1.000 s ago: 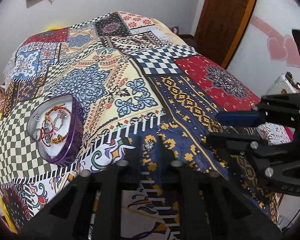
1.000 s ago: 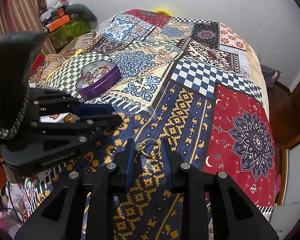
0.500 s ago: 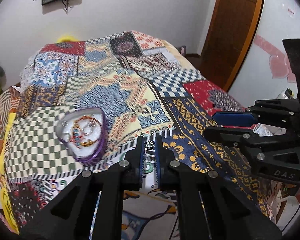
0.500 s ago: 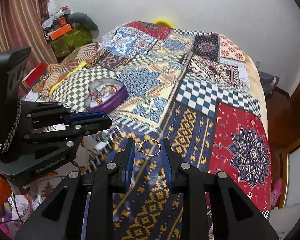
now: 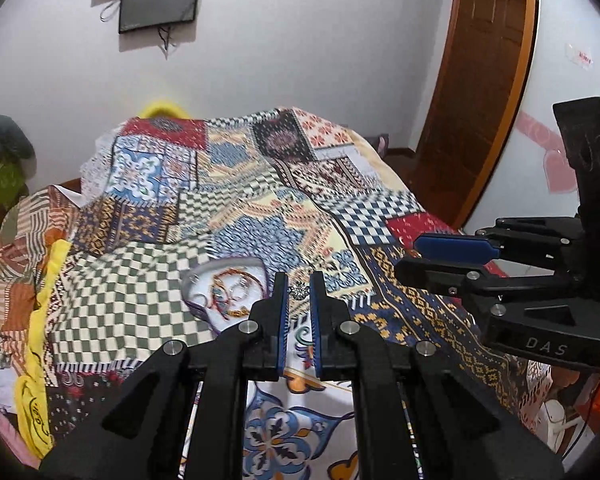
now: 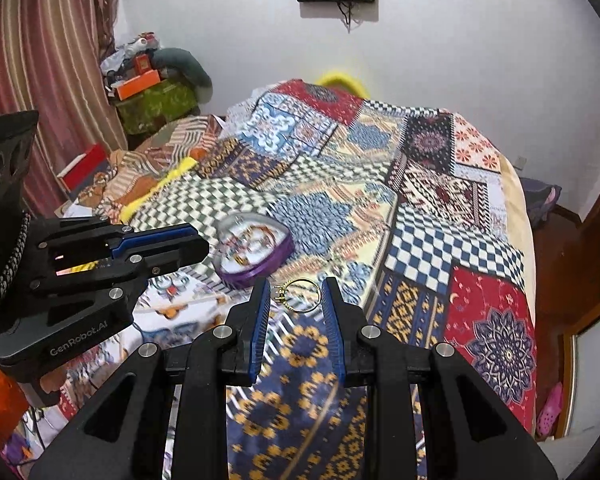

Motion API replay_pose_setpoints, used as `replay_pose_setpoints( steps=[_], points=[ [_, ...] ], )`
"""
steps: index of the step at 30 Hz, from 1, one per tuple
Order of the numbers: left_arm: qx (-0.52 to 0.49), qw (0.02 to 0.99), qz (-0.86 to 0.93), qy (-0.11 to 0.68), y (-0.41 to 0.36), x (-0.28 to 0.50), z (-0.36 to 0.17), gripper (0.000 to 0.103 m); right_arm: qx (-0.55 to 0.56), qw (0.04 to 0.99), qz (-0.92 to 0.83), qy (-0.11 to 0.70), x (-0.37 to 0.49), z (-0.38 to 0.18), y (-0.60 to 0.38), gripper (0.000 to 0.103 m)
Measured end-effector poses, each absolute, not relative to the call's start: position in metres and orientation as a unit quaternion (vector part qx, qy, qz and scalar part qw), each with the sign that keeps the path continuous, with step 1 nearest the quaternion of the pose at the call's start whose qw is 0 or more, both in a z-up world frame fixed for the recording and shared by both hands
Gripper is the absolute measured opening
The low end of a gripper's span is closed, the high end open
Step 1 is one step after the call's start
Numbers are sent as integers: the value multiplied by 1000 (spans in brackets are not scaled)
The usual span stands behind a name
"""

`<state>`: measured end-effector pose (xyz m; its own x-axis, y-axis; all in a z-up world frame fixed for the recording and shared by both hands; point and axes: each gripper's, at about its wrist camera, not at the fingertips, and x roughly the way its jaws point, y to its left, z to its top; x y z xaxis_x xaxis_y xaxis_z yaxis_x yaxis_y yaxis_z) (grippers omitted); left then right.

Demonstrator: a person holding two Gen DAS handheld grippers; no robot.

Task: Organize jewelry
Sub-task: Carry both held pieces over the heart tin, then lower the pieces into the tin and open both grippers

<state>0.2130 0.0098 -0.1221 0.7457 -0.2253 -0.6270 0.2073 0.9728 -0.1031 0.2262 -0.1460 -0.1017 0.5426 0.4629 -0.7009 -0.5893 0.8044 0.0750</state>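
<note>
Two hand-held black grippers with blue finger pads hover above a bed covered by a bright patchwork-print bedspread (image 6: 452, 240), near its foot edge. The left gripper (image 5: 299, 292) is clenched on a small silver flower-shaped stud with sparkling stones (image 5: 299, 290), pinched right at the fingertips. The right gripper (image 6: 296, 295) grasps a thin gold ring with a small raised setting (image 6: 300, 295); the band spans the gap between the two pads, setting turned toward the left pad.

On the bedspread, toward the middle of its left side, sits a heart-shaped purple tin with a white lining (image 6: 253, 249), lid off. It already holds a tangle of beaded bracelets and metal pieces (image 5: 231, 292). In the left view the tin lies just left of the fingertips; in the right view it lies beyond them and to the left. Neither piece is over it yet.

Both pieces look very light, hard and smooth, so they would likely slip or flick away if the pinch loosens early. The ring seems best held across its band, as now, and the stud by its flat face. Dropped on the busy print, either would be hard to find.
</note>
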Motion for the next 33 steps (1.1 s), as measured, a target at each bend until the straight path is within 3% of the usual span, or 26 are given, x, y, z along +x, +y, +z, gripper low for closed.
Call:
replay_pose_setpoints(
  steps=[18,33],
  points=[
    [-44,948,-73,306,66,224,-103,8,-77,876,324,351,242,-89,-96,24],
    [-75,924,-74,367,90,280,-164,8,-78,852,327,401,285,-122,-62,24]
  ],
)
